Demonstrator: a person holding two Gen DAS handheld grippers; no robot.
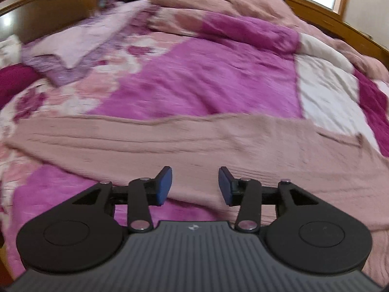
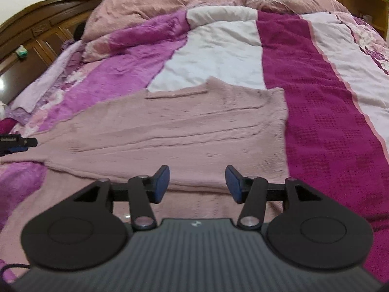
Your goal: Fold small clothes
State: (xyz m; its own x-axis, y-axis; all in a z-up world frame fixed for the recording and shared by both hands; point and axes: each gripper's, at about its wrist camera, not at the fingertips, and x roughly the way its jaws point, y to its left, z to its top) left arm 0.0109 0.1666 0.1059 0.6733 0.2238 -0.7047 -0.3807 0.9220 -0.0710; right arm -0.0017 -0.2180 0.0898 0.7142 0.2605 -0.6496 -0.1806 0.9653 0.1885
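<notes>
Both spread, empty: left gripper, right gripper; pink sweater flat on bed, likely for folding.

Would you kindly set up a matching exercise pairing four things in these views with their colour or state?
Things:
1. knitted garment lying flat on the bed
2. left gripper
3. wooden headboard
4. waffle-textured stripe of the bedcover

Descriptions:
A. dark brown
B. dusty pink
C. open, nothing between its fingers
D. deep magenta

Pairs: 1-B, 2-C, 3-A, 4-D
</notes>
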